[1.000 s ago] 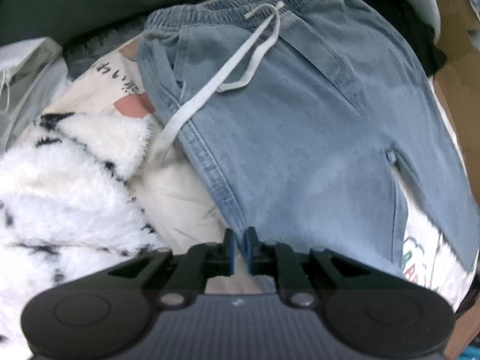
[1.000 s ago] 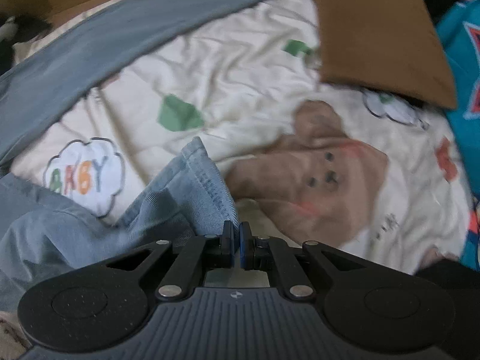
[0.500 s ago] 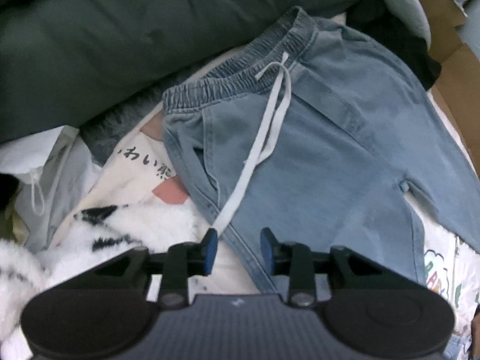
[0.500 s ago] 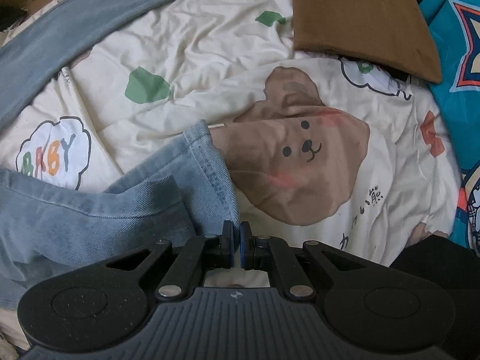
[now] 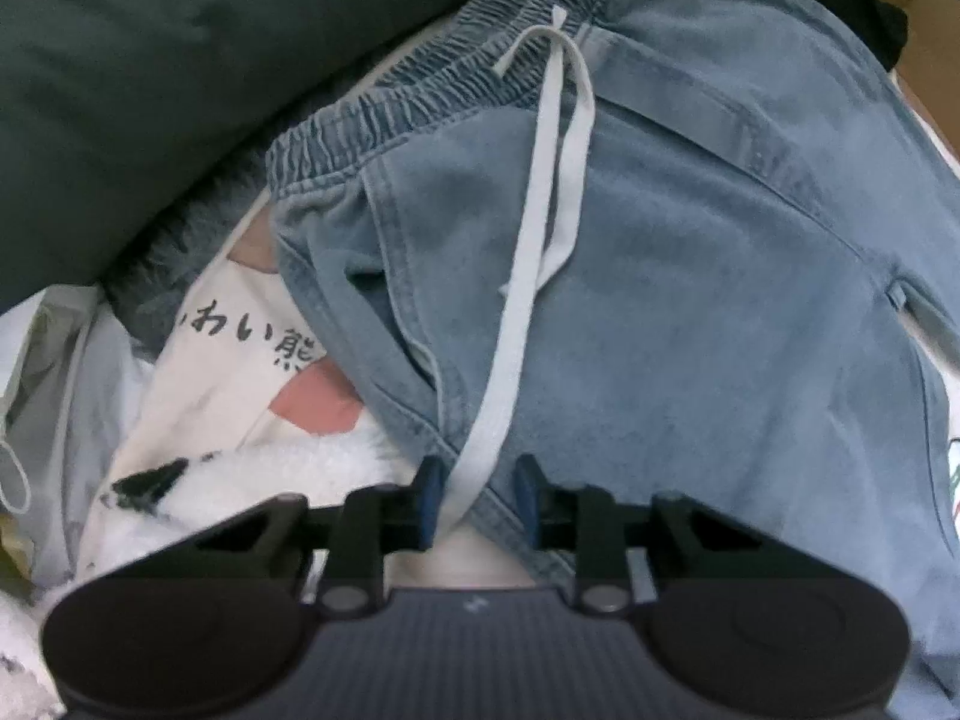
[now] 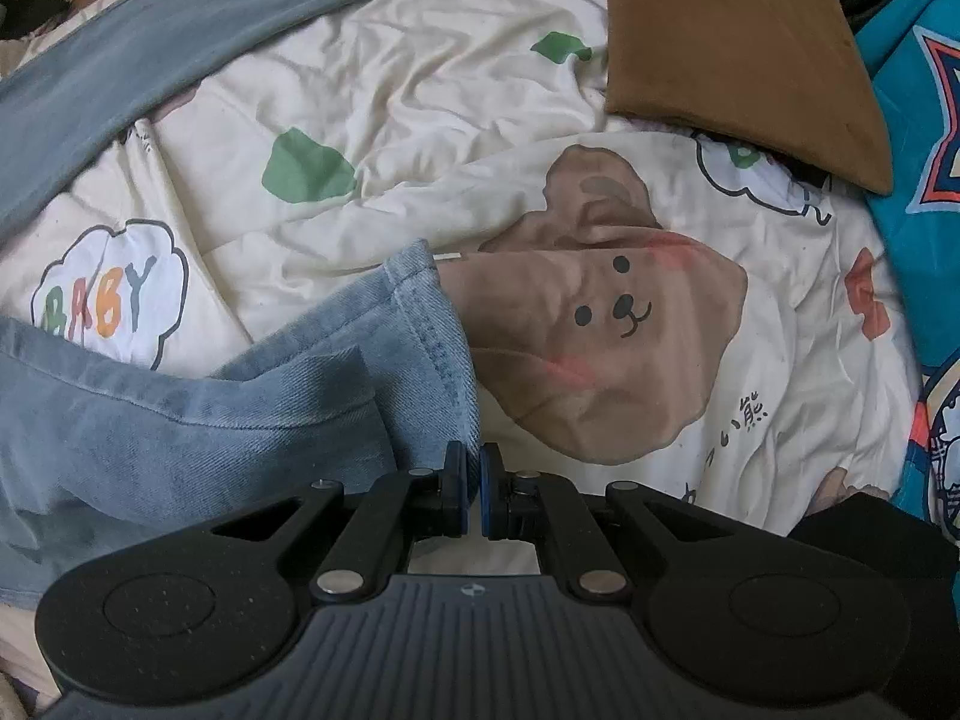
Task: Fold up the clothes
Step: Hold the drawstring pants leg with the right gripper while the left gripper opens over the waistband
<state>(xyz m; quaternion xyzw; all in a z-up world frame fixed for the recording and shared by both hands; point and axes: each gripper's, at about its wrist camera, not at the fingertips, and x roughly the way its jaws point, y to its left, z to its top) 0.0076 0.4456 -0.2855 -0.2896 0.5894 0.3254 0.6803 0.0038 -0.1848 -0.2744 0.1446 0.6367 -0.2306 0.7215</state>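
Observation:
Light blue jeans [image 5: 690, 300] lie flat on the bed, with the elastic waistband [image 5: 420, 102] at the top of the left wrist view. A white drawstring [image 5: 540, 228] runs down from it. My left gripper [image 5: 477, 492] points down at the jeans' side edge. Its jaws are closing, with the drawstring's end and the denim edge in the gap and no pad pressing on them. In the right wrist view, my right gripper [image 6: 473, 480] is shut on the corner of the leg hem [image 6: 432, 324], and the leg [image 6: 240, 420] is bunched to its left.
A cream bear-print sheet [image 6: 420, 90] covers the bed. A brown pad [image 6: 720, 30] and teal patterned cloth [image 6: 924, 150] lie at the right. Dark green bedding [image 5: 150, 60], a white fluffy black-marked garment [image 5: 270, 480] and a plastic bag [image 5: 54, 390] crowd the jeans' left side.
The left gripper let go of the jeans' edge, opened and moved in closer to the waist, and the drawstring now lies between its narrowing jaws. The right gripper stays shut on the hem.

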